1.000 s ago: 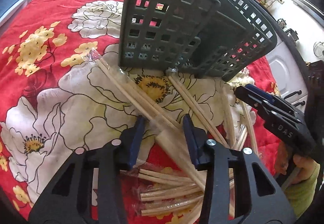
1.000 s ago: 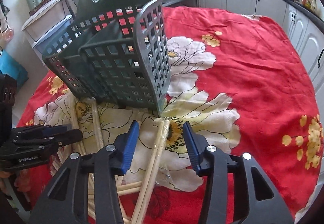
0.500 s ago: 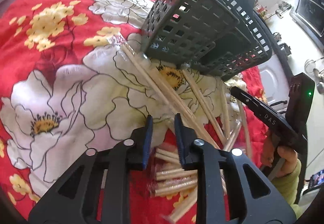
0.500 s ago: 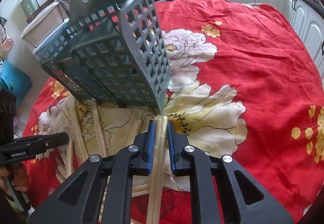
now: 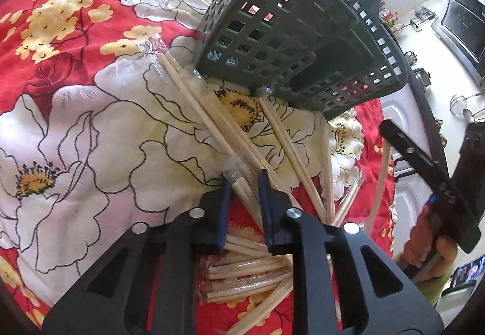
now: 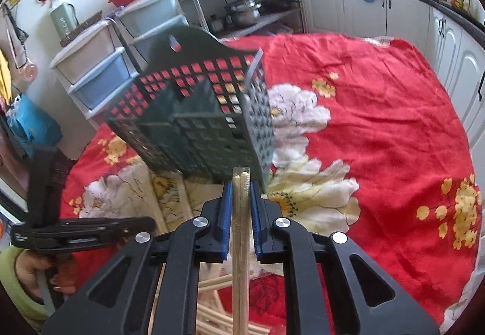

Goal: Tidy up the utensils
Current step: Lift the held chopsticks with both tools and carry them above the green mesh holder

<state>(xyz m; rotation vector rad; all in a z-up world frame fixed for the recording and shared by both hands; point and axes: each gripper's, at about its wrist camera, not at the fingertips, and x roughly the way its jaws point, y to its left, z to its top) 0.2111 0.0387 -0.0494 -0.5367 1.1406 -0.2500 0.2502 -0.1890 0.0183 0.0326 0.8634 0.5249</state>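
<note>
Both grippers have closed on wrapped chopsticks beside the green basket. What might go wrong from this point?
1. The right gripper holds its wrapped chopstick pair near the tip, so the long free end may swing or slide out.
2. The slick plastic wrap could let the left gripper lose its chopsticks.
3. The basket stands on loose chopsticks and looks tilted; a nudge might tip it.
</note>
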